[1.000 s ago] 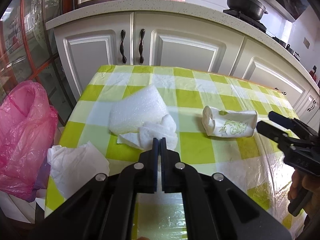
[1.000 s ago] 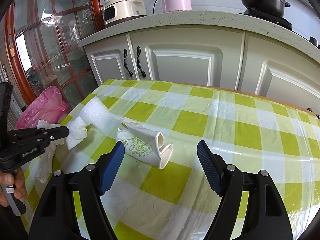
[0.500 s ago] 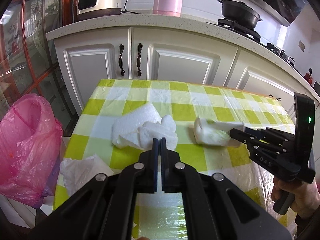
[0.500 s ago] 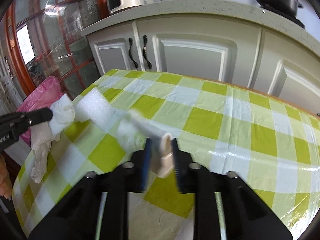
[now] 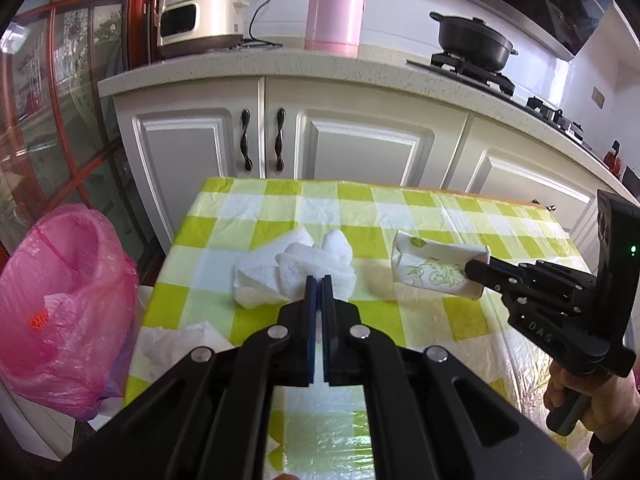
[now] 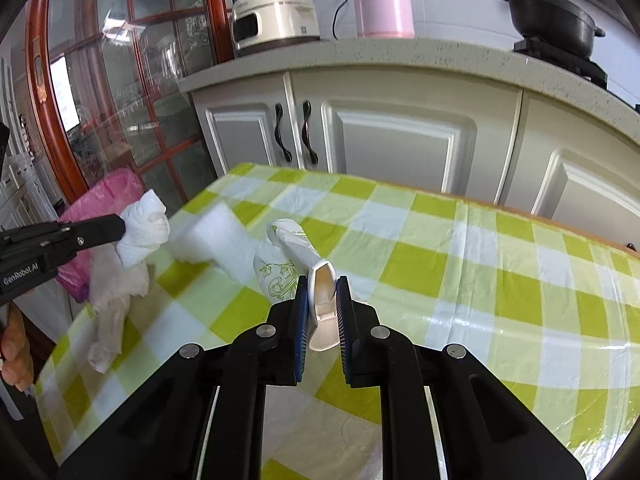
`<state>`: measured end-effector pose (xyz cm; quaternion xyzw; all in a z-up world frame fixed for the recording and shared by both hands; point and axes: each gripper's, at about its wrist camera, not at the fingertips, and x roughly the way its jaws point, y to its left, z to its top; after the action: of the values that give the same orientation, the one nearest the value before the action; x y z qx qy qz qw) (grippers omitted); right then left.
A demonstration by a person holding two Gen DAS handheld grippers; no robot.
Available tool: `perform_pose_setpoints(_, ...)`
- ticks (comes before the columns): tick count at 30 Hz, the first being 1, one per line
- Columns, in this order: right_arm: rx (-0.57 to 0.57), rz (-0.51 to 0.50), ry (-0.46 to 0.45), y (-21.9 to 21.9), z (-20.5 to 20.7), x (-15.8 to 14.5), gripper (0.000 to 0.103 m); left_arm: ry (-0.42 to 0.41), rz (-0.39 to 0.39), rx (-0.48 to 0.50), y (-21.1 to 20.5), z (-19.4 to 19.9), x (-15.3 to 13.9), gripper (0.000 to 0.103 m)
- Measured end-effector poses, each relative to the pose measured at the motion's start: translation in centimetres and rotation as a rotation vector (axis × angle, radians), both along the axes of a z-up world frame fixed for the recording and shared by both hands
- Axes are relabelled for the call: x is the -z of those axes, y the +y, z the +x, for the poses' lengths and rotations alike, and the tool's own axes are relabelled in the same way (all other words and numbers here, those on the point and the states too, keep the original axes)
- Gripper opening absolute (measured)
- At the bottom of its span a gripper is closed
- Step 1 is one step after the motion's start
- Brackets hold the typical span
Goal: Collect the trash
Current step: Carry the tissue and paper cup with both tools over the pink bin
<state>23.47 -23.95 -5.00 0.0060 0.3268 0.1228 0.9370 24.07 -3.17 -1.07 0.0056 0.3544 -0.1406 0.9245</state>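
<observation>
My left gripper is shut on a crumpled white tissue and holds it above the green-checked table; from the right wrist view the tissue hangs off its tip. My right gripper is shut on a crushed white paper cup with a green leaf print, lifted off the cloth; the cup also shows in the left wrist view. A white foam sheet lies on the table's left part. A pink trash bag stands open beside the table's left edge.
Another white tissue lies at the table's near-left edge. White cabinets and a counter with a rice cooker, pink flask and black pot stand behind. A glass door is at left.
My right gripper closed on the paper cup and lifted it. My left gripper rose with the tissue, and both cameras moved up and back from the table.
</observation>
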Motion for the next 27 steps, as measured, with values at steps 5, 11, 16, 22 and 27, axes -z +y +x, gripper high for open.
perform_pose_setpoints(5, -0.004, 0.020, -0.036, 0.7, -0.6, -2.3, 0.014, -0.043, -0.008, -0.019, 1.6, -0.8, -2.1, 0.002)
perform_pose_setpoints(11, -0.031, 0.032, -0.075, 2.9, -0.6, -4.8, 0.014, -0.093, -0.014, -0.075, 5.1, -1.6, -4.5, 0.002)
perform_pose_setpoints(16, -0.073, 0.042, -0.099, 5.7, 0.1, -6.7, 0.014, -0.130, -0.009, -0.145, 9.7, -2.1, -6.5, 0.002)
perform_pose_setpoints(22, -0.136, 0.055, -0.118, 10.1, 1.4, -8.6, 0.014, -0.160, -0.001, -0.232, 16.0, -2.3, -8.1, 0.002)
perform_pose_setpoints(27, -0.205, 0.068, -0.121, 14.7, 2.9, -9.8, 0.014, -0.167, -0.011, -0.301, 20.9, -2.1, -8.8, 0.002)
